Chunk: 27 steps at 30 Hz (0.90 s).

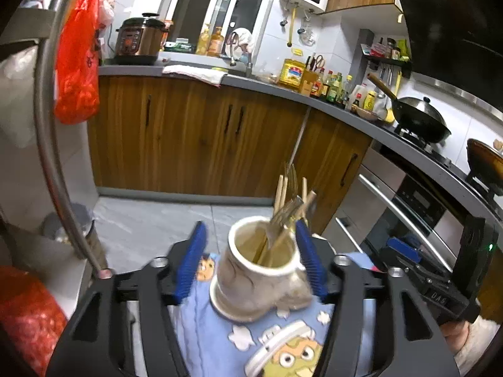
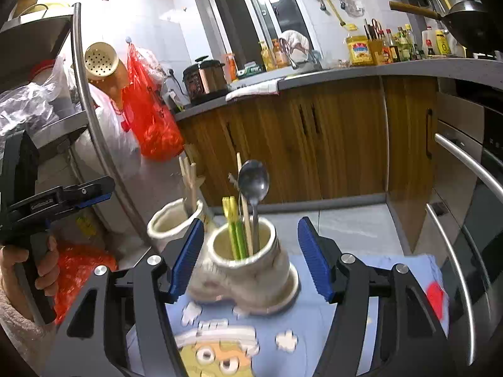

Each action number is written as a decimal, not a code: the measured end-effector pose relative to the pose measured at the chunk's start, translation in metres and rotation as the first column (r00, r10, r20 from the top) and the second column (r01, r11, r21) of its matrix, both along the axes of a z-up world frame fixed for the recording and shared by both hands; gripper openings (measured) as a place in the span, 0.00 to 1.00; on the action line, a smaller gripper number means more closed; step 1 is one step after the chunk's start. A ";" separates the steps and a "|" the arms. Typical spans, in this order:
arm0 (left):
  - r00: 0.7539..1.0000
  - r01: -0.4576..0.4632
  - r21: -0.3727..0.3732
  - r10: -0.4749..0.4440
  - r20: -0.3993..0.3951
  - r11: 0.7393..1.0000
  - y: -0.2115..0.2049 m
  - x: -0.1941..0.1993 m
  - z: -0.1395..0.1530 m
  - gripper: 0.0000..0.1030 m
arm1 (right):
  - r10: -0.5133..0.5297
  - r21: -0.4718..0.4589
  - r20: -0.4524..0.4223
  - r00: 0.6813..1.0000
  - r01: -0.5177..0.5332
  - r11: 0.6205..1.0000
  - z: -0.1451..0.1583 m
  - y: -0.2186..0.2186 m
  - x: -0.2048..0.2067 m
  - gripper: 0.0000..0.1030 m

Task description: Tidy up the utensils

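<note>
In the left wrist view a white boot-shaped ceramic holder (image 1: 251,279) with forks (image 1: 283,213) and wooden chopsticks stands on a blue cartoon cloth (image 1: 213,339). My left gripper (image 1: 251,260) is open around it; the left pad stands clear and the right pad lies close beside the rim. My right gripper (image 1: 399,251) shows at the right edge. In the right wrist view a second white holder (image 2: 251,270) carries a metal spoon (image 2: 253,182), green chopsticks (image 2: 235,235) and a wooden one. My right gripper (image 2: 251,259) is open around it. The fork holder (image 2: 169,223) stands behind on the left, near my left gripper (image 2: 94,193).
A steel rack post (image 1: 50,144) rises at the left with a red plastic bag (image 1: 77,62) hanging from it. Wooden cabinets (image 1: 188,138) and a crowded counter run behind. An oven with bar handles (image 2: 465,163) is at the right. The cloth's far edge drops to the grey floor.
</note>
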<state>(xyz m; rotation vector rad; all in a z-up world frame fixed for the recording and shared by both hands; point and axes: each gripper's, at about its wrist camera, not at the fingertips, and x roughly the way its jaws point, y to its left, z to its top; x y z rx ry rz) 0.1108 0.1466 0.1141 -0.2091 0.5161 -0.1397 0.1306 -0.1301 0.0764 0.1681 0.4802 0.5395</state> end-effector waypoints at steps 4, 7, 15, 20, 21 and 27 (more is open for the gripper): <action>1.000 0.011 0.010 -0.011 -0.006 1.000 -0.016 -0.027 -0.004 0.76 | 0.008 -0.010 -0.018 1.000 -0.008 1.000 0.002 -0.009 -0.027 0.73; 1.000 0.018 0.040 -0.018 -0.008 0.999 -0.032 -0.046 -0.014 0.79 | 0.017 -0.037 -0.014 1.000 -0.018 0.999 -0.002 -0.008 -0.047 0.80; 0.999 -0.051 0.144 0.049 0.021 0.988 -0.054 -0.060 -0.054 0.90 | 0.015 -0.091 0.053 0.998 -0.010 0.996 -0.018 -0.004 -0.077 0.94; 0.996 -0.077 0.157 0.071 0.049 0.985 -0.053 -0.056 -0.071 0.93 | -0.002 -0.111 0.070 0.998 0.010 0.994 -0.030 -0.001 -0.071 0.95; 0.995 -0.084 0.158 0.076 0.056 0.984 -0.052 -0.056 -0.072 0.93 | -0.008 -0.111 0.075 0.997 0.017 0.994 -0.033 -0.002 -0.068 0.95; 0.995 -0.089 0.180 0.081 0.053 0.980 -0.055 -0.046 -0.084 0.94 | -0.040 -0.115 0.104 0.994 0.052 0.992 -0.044 -0.006 -0.063 0.95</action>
